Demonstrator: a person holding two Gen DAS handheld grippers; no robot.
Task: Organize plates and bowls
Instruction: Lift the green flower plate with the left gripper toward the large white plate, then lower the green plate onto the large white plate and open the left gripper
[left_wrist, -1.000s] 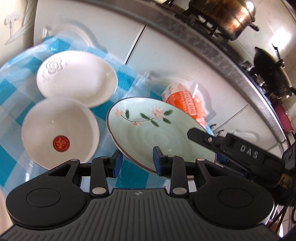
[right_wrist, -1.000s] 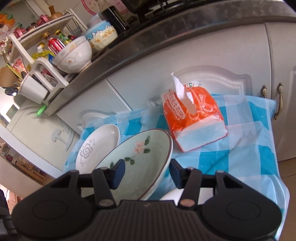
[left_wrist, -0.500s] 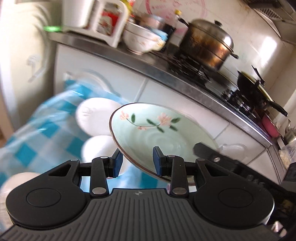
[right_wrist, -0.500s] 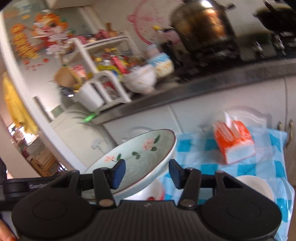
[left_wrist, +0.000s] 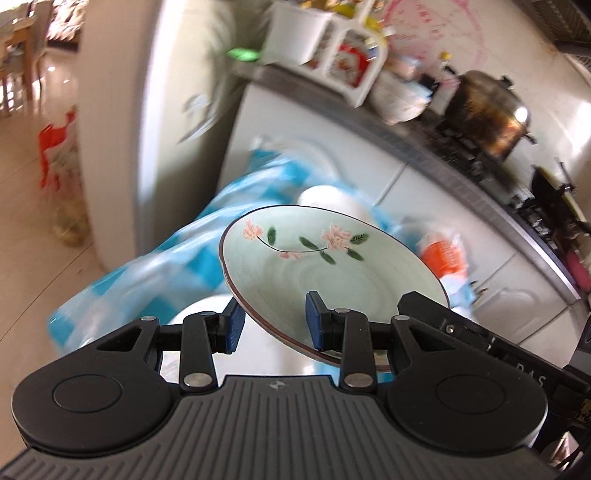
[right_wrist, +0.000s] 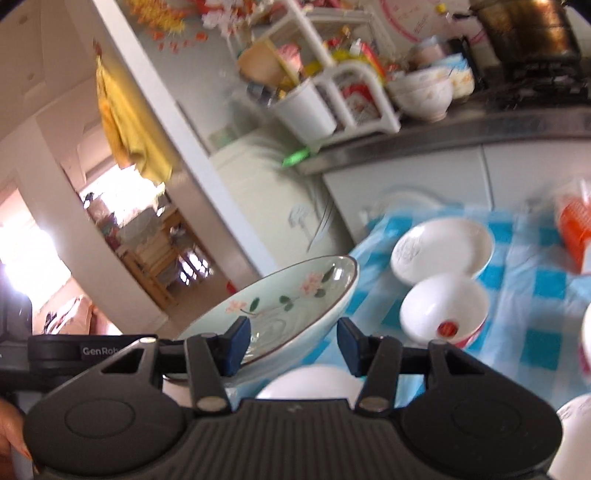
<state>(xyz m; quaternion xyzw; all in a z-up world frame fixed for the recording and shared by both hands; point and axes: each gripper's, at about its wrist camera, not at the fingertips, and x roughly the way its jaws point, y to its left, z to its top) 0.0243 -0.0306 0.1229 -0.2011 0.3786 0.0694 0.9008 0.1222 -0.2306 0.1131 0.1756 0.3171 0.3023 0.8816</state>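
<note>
Both grippers, left gripper (left_wrist: 273, 325) and right gripper (right_wrist: 293, 345), jaws gripping the plate (left_wrist: 332, 266), have lifted it clear off the worktop (right_wrist: 532, 280) for restacking.

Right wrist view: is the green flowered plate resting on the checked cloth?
No. The green plate is lifted and tilted clear of the checked cloth, while the white bowls stay on it.
</note>
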